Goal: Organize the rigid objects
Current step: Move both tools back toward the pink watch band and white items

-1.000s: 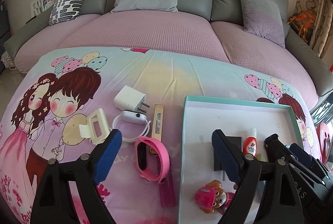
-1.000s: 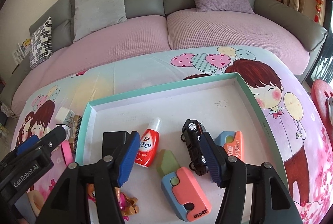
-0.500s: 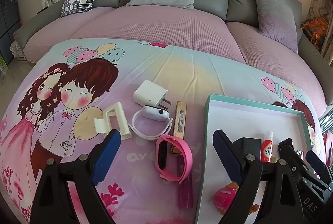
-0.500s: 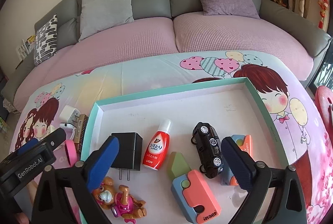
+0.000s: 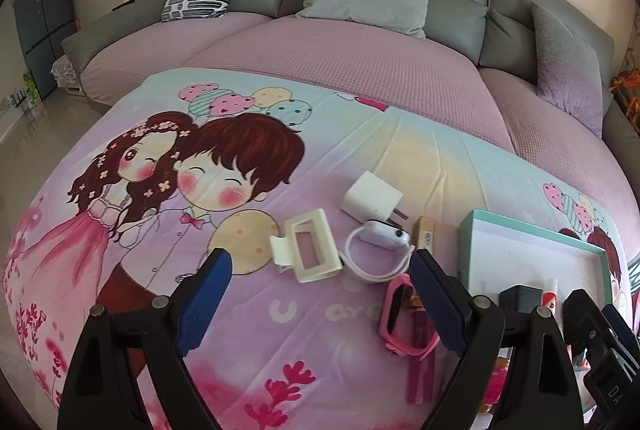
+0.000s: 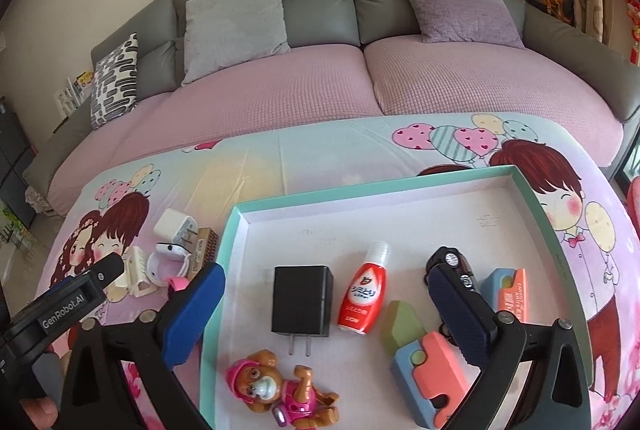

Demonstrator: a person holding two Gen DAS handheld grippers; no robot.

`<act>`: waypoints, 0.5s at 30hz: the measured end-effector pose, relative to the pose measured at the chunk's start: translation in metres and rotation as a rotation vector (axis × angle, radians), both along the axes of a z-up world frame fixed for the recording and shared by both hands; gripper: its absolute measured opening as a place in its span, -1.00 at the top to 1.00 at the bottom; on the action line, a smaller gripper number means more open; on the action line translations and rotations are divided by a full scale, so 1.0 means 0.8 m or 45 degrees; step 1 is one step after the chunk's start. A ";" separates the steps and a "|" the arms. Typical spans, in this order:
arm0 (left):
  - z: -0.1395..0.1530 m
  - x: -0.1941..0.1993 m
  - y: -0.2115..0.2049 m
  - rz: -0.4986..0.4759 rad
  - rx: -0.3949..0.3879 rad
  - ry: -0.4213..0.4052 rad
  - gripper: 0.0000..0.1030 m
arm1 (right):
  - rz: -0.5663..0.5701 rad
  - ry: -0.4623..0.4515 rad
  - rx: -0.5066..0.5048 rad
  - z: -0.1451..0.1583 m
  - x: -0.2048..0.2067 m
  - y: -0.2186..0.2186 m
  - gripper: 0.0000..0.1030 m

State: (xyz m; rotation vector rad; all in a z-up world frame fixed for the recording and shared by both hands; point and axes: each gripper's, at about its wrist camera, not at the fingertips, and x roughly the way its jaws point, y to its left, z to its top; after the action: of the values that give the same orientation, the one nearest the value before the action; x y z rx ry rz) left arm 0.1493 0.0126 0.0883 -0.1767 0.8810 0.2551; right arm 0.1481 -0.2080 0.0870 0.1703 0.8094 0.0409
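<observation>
My left gripper [image 5: 318,300] is open and empty, hovering over the cartoon-print cloth just in front of a cream hair claw [image 5: 306,250]. A white wristband [image 5: 378,254], white charger [image 5: 372,198], pink wristband [image 5: 404,314] and brown bar [image 5: 424,232] lie to its right. My right gripper [image 6: 326,314] is open and empty above the teal-rimmed tray [image 6: 400,184]. The tray holds a black charger [image 6: 302,300], red bottle [image 6: 364,296], black toy car [image 6: 450,262], dog figure [image 6: 276,390] and coloured blocks [image 6: 428,362].
The tray's corner [image 5: 466,230] shows in the left wrist view at right. A grey sofa with pink cover [image 5: 340,62] and cushions stands behind the table. The left gripper body [image 6: 60,306] shows at the right wrist view's left edge.
My left gripper has swung left, from over the pink wristband to in front of the hair claw. My right gripper has opened wider and pulled back from the toy car.
</observation>
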 end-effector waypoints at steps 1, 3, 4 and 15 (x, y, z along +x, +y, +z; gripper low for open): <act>0.000 -0.002 0.007 0.012 0.002 -0.004 -0.76 | 0.019 -0.001 -0.002 0.000 0.001 0.007 -1.00; 0.000 -0.005 0.019 0.032 -0.006 -0.011 -0.76 | 0.063 0.002 -0.009 -0.001 0.002 0.022 -1.00; 0.000 -0.007 0.025 0.043 -0.013 -0.014 -0.76 | 0.082 0.001 -0.015 -0.002 0.002 0.030 -1.00; -0.002 -0.029 0.089 0.166 -0.168 -0.116 -0.99 | 0.233 0.007 -0.028 -0.013 0.003 0.094 -1.00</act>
State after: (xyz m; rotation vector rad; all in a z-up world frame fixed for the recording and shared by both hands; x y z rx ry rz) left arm 0.1265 0.0837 0.0869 -0.3670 0.7970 0.3082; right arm 0.1508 -0.1326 0.0763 0.0756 0.8285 0.2039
